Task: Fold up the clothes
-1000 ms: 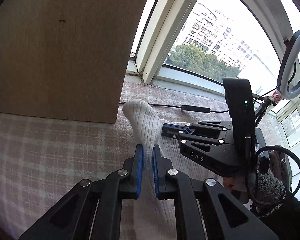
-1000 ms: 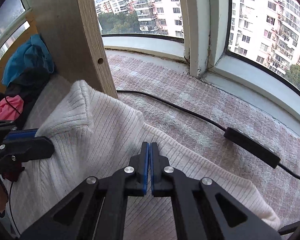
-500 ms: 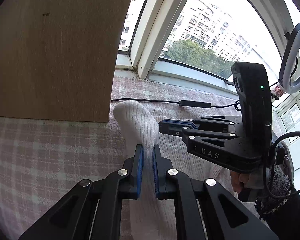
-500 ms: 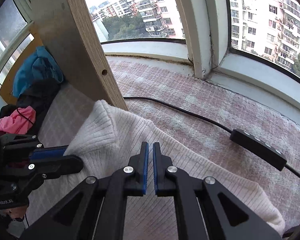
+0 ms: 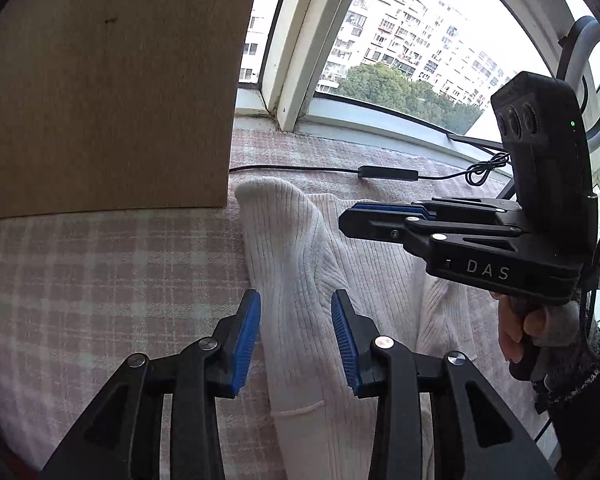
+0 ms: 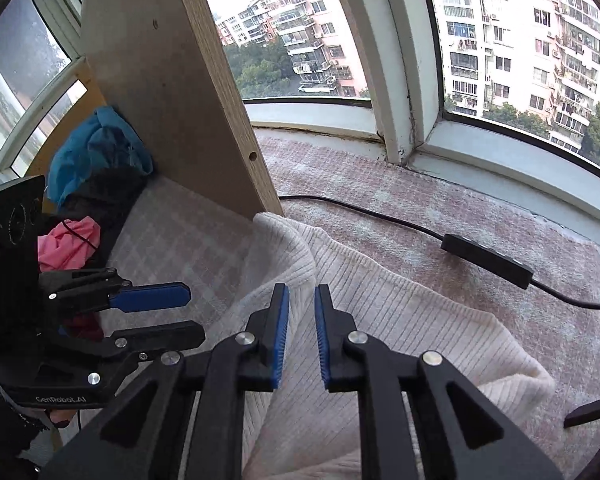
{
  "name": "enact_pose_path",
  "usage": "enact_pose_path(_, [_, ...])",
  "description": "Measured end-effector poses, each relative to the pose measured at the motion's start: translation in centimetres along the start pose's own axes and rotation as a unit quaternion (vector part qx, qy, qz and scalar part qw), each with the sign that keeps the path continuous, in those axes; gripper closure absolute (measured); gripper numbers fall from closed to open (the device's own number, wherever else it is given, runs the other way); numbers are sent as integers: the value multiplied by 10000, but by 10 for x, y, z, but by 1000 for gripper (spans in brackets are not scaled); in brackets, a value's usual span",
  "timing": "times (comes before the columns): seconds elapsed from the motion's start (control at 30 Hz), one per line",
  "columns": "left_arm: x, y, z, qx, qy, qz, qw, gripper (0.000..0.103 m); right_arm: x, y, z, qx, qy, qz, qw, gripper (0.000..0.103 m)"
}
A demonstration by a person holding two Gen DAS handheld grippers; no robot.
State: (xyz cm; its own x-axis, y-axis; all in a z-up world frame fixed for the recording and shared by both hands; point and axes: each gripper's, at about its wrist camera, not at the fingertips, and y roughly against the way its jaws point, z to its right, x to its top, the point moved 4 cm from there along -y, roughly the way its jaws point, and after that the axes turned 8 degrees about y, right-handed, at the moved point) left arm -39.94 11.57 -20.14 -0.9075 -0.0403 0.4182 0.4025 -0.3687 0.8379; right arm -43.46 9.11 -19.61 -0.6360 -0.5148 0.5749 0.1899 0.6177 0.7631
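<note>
The left wrist view looked forward and steeply down along its own black gripper with blue-padded jaws [image 5: 296, 336], close above the white ribbed knit garment [image 5: 300, 264] on the pink checked cloth-covered worktop [image 5: 100, 280], facing the curved bay window [image 5: 380, 80]. The right wrist view looked likewise down along its black blue-padded gripper [image 6: 302, 336], close over the same garment [image 6: 400, 320], toward that window [image 6: 500, 60]. Both shared the garment, the upright light wooden board [image 5: 108, 88] [image 6: 172, 100], and the black cable with inline switch [image 5: 388, 173] [image 6: 486, 256]. Each view caught the other gripper from the side.
</note>
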Motion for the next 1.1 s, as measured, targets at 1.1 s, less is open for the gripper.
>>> enact_pose_path(1.1, [-110, 221, 0, -254, -5, 800, 9965, 70, -127, 262, -63, -391, -648, 660, 9949, 72])
